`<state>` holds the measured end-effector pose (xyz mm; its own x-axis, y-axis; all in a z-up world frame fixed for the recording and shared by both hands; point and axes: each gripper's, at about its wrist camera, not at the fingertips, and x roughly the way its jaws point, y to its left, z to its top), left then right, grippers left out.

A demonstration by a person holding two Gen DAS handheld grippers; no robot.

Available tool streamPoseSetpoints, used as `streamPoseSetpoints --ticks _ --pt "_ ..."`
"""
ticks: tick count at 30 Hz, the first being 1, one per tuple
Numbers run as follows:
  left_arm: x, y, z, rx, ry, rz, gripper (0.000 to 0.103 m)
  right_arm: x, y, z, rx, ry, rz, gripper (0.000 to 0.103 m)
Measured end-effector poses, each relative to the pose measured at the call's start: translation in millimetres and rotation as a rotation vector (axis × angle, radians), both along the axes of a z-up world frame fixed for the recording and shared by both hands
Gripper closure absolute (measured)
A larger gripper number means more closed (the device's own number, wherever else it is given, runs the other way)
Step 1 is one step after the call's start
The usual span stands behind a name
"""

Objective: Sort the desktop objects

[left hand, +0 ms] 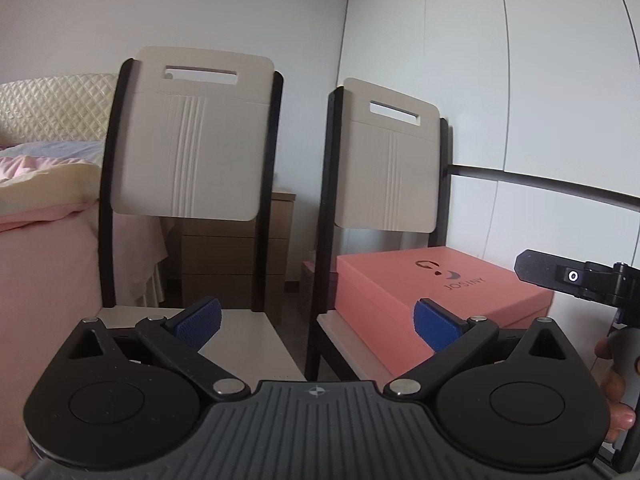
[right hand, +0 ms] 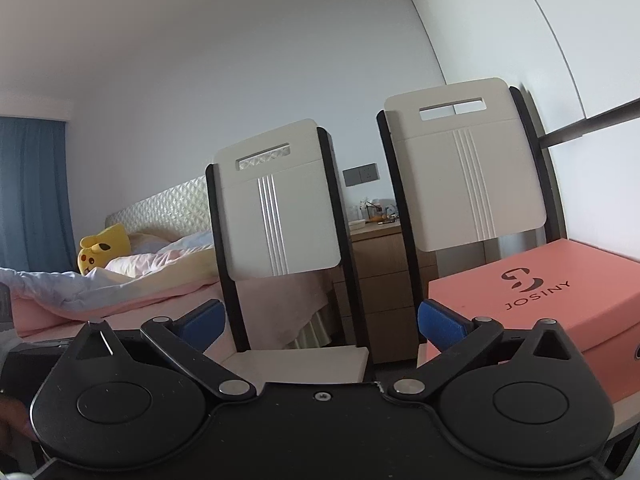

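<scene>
No desk or desktop objects are in view. A pink JOSINY box [left hand: 436,292] lies on the seat of the right chair [left hand: 394,168]; it also shows in the right wrist view [right hand: 552,296]. My left gripper [left hand: 318,326] is open and empty, held in the air facing the two chairs. My right gripper [right hand: 320,324] is open and empty, also facing the chairs. Part of the right gripper's body shows at the right edge of the left wrist view [left hand: 576,276].
Two white chairs with black frames stand side by side; the left chair [left hand: 192,140] has a bare seat. A bed [right hand: 120,280] with pink bedding and a yellow plush toy [right hand: 100,250] is at the left. A wooden nightstand [right hand: 380,280] stands behind the chairs.
</scene>
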<state>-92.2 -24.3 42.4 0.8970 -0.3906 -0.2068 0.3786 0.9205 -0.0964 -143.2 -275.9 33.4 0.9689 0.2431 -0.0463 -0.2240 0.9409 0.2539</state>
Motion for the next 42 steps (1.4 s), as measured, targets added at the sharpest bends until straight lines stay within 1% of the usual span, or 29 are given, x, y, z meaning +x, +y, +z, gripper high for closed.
streamPoseSetpoints --ticks 3,7,13,20,23,25,26,28,31,35,38,42 --pt "-4 10 1 0.013 -0.010 0.042 0.000 4 16 1 -0.018 0.011 0.015 0.000" --pt "-4 16 0 0.040 -0.032 0.065 0.000 15 26 0 -0.005 0.040 0.009 0.000" --pt "13 24 -12 0.048 -0.049 0.135 0.000 34 33 -4 -0.010 0.042 -0.026 0.000" --pt "33 33 -26 0.056 -0.068 0.216 0.000 56 43 -29 -0.020 -0.029 -0.068 0.000" --pt "42 37 -33 0.059 -0.076 0.251 0.000 68 47 -42 -0.036 -0.032 -0.083 0.000" --pt "48 38 -36 0.056 -0.049 0.286 0.000 73 49 -51 -0.038 -0.027 -0.102 0.000" --pt "49 40 -37 0.041 -0.043 0.302 0.000 75 51 -56 -0.041 -0.023 -0.115 0.000" --pt "50 42 -40 0.031 -0.057 0.311 0.000 79 57 -60 -0.059 -0.008 -0.130 0.000" --pt "55 45 -43 0.034 -0.056 0.338 0.000 81 68 -62 -0.094 -0.026 -0.119 0.000" --pt "59 49 -52 0.075 -0.050 0.359 0.000 83 78 -62 -0.115 -0.038 -0.104 0.000" --pt "62 54 -54 0.061 -0.021 0.358 0.000 87 81 -63 -0.123 -0.023 -0.121 0.000" --pt "61 57 -55 0.047 -0.018 0.356 0.000 89 82 -66 -0.119 -0.006 -0.134 0.000"
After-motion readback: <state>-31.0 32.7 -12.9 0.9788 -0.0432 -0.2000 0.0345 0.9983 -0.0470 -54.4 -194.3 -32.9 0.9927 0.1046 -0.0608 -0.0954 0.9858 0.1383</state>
